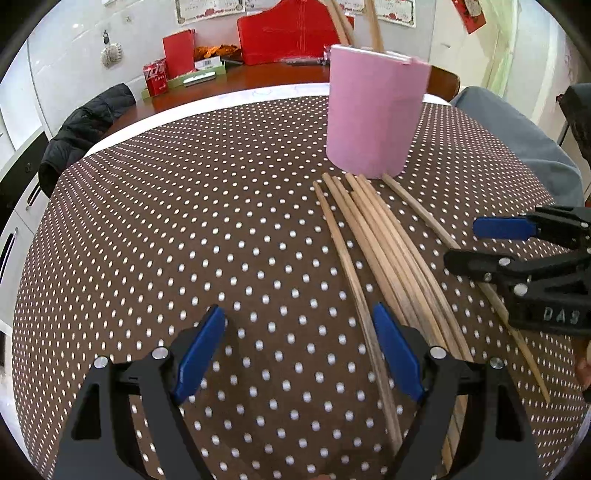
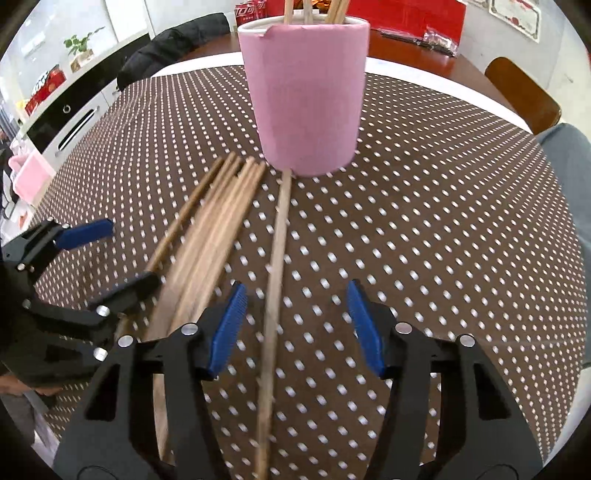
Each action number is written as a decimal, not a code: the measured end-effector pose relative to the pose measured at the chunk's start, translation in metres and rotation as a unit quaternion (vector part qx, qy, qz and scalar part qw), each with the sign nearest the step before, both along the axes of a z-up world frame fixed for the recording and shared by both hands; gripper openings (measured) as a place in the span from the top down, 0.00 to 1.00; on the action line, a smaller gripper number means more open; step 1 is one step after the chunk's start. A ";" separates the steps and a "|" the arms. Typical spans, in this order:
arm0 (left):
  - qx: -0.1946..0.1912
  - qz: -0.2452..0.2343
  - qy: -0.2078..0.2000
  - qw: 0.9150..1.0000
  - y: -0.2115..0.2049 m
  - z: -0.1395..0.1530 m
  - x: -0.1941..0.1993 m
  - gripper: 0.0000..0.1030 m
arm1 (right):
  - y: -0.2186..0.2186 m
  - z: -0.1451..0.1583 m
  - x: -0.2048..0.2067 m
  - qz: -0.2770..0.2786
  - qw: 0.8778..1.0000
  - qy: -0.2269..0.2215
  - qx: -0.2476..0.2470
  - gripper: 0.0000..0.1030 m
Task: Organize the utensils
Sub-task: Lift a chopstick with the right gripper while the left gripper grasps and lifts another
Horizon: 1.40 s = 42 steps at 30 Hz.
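Chopsticks (image 1: 388, 254) lay bundled on the dotted desk (image 1: 184, 221) beside a pink holder (image 1: 373, 114). Left tool (image 1: 299, 350) stood open and empty. Right tool (image 2: 295, 325) straddled a single chopstick (image 2: 277, 258), pads clear of it.

Tablecloth (image 1: 221, 221): matt woven-looking cloth, brown with pale dots. Chopsticks (image 1: 376, 236): bare wood, light tan, matt, grain faintly visible; single chopstick (image 2: 277, 258) same wood, slightly rough along its edge. Cup (image 2: 306, 99): pink outer wrap looks like matt paper or felt, torn at the rim, white glossy lip beneath. Left gripper (image 1: 299, 350): black matt plastic frame, shiny metal screw heads, blue pads (image 1: 199, 354) smooth plastic or rubber. Right gripper (image 2: 295, 325): same black plastic, blue pads (image 2: 227, 328) finely ribbed. Far table (image 1: 258, 77): glossy reddish wood. Jacket (image 1: 81, 129): black quilted fabric, slight sheen. Red boxes (image 1: 288, 33): smooth card.
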<state>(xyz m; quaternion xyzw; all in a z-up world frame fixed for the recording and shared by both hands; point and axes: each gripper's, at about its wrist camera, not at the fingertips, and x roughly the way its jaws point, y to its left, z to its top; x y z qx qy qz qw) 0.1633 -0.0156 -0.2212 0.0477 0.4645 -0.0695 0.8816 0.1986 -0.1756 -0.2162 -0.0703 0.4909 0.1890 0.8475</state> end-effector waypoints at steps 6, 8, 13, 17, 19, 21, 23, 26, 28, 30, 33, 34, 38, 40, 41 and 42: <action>0.005 -0.015 0.018 1.000 -0.007 0.006 0.020 0.74 | 0.027 0.005 -0.001 0.030 0.999 -0.018 -0.033 0.93; 0.003 -0.022 0.025 0.999 -0.008 0.009 0.020 0.94 | 0.024 0.006 -0.004 0.034 0.999 -0.015 -0.017 0.93; -0.025 0.001 0.003 1.000 0.007 0.012 0.009 0.95 | 0.002 0.018 -0.022 0.038 0.997 -0.035 0.057 0.94; -0.058 0.018 -0.043 0.997 0.015 0.031 -0.001 0.95 | -0.015 0.034 -0.034 0.030 0.992 -0.065 0.107 0.94; -0.075 0.020 -0.073 0.994 0.016 0.044 -0.004 0.95 | -0.026 0.046 -0.035 0.027 0.987 -0.084 0.135 0.94; -0.095 0.023 -0.110 0.989 0.018 0.059 -0.007 0.95 | -0.034 0.060 -0.038 0.026 0.981 -0.108 0.162 0.94; -0.115 0.021 -0.145 0.983 0.017 0.073 -0.008 0.95 | -0.042 0.068 -0.043 0.024 0.975 -0.126 0.181 0.94; -0.138 0.010 -0.192 0.971 0.013 0.090 -0.011 0.95 | -0.052 0.082 -0.046 0.018 0.965 -0.153 0.212 0.94; -0.151 0.003 -0.224 0.963 0.011 0.103 -0.009 0.95 | -0.061 0.094 -0.044 0.013 0.957 -0.175 0.232 0.94; -0.161 -0.002 -0.246 0.956 0.008 0.115 -0.006 0.95 | -0.061 0.107 -0.045 0.005 0.948 -0.200 0.247 0.94; -0.185 -0.009 -0.286 0.940 0.007 0.139 0.003 0.95 | -0.069 0.136 -0.034 -0.011 0.929 -0.245 0.278 0.94; -0.191 -0.011 -0.295 0.936 0.007 0.145 0.006 0.95 | -0.068 0.141 -0.029 -0.014 0.925 -0.254 0.282 0.93; -0.216 -0.030 -0.343 0.914 0.001 0.171 0.019 0.95 | -0.067 0.167 -0.002 -0.033 0.903 -0.308 0.296 0.93; -0.229 -0.041 -0.365 0.901 -0.003 0.179 0.029 0.95 | -0.061 0.177 0.013 -0.038 0.893 -0.329 0.304 0.93; -0.234 -0.044 -0.372 0.897 -0.004 0.181 0.032 0.95 | -0.059 0.178 0.018 -0.040 0.890 -0.336 0.305 0.93; -0.240 -0.046 -0.380 0.892 -0.006 0.183 0.038 0.95 | -0.058 0.181 0.029 -0.045 0.885 -0.347 0.308 0.93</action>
